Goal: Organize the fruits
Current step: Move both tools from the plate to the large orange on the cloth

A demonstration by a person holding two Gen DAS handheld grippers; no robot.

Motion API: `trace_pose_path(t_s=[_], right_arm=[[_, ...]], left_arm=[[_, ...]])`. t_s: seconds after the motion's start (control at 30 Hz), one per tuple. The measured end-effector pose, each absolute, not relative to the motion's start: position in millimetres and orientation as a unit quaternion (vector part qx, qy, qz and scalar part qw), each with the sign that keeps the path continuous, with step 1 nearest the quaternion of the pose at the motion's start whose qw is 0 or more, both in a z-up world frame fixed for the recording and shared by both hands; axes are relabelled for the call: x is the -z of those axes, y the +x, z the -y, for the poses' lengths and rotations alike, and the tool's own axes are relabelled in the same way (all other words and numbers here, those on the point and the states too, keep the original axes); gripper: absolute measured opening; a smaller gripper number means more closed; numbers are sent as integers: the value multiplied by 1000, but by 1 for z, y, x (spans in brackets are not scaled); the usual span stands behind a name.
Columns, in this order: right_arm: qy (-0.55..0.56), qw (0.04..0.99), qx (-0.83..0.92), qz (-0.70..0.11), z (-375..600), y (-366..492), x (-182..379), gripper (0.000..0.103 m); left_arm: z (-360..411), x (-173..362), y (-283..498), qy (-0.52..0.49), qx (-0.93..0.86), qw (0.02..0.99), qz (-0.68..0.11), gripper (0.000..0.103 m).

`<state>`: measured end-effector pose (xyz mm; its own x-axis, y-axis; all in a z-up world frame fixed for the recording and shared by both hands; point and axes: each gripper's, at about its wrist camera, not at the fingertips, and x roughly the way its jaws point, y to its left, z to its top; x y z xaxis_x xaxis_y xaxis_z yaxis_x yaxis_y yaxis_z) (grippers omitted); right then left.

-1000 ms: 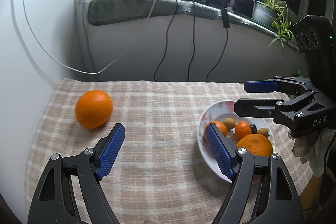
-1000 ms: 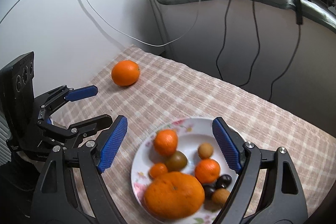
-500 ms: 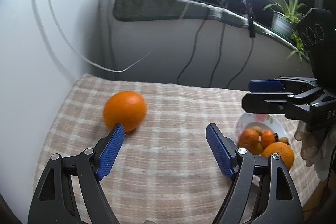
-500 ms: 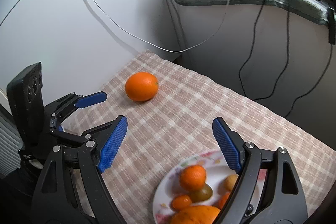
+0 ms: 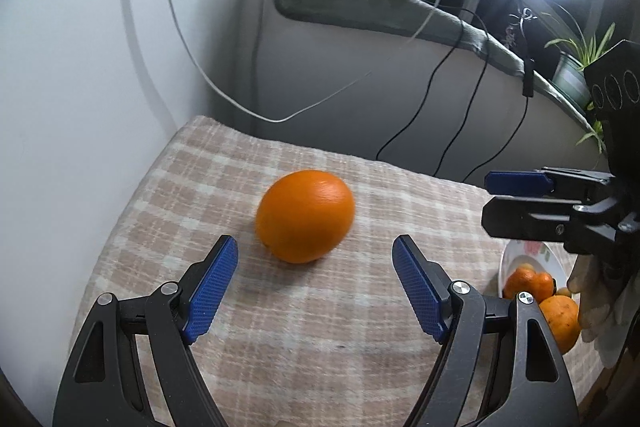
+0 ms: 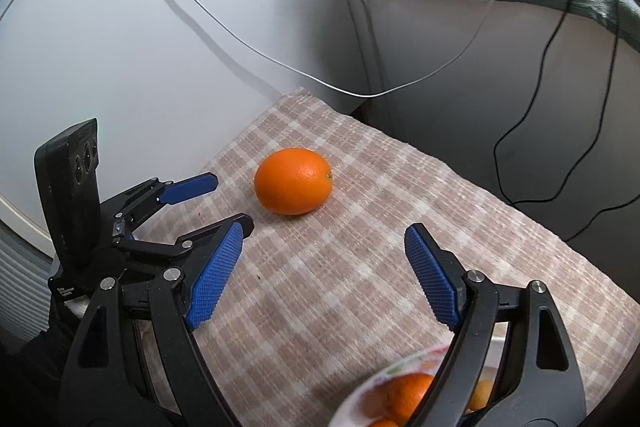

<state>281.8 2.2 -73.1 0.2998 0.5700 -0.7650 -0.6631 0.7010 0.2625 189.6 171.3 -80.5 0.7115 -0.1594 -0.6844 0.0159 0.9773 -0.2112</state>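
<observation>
One big orange [image 5: 305,216] is seen lying alone on the checked cloth [image 5: 280,327] in the left wrist view, just ahead of the left gripper [image 5: 315,281]. The blue pads [image 5: 212,289] are spread wide, wider than the fruit, and nothing is gripped; the orange is lined up with the gap but sits just beyond the tips, not touched by either pad. Off to the right, the right gripper [image 5: 502,199] is caught side-on, also spread and empty. Below it, a flowered plate [image 5: 534,253] is partly shown at the right edge of the cloth, with a few smaller orange fruits [image 5: 528,281] piled on it. A gloved hand [image 5: 596,303] is glimpsed next to the plate. White and black cables are draped down the far wall.

In the right wrist view, the same orange [image 6: 293,180] is found toward the far left part of the cloth [image 6: 360,287], well ahead of the right gripper [image 6: 326,273], whose pads [image 6: 432,281] are held wide apart with nothing between them. The left gripper [image 6: 228,201] is seen on the left, its two tips just short of the orange, one on each side of the line to it, no contact made. The plate rim [image 6: 384,377] is cut off at the near edge, well apart from the lone orange, and some orange fruit [image 6: 404,397] is visible on it behind the right finger.
</observation>
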Motion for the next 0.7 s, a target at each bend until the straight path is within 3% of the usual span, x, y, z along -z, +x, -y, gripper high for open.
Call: trace_pose_path(t_s=[0.7], right_arm=[[-14,775,-388,-499,-56,321,122,86]], left_arm=[[-189,109,223,-130,78,903,-401,80]])
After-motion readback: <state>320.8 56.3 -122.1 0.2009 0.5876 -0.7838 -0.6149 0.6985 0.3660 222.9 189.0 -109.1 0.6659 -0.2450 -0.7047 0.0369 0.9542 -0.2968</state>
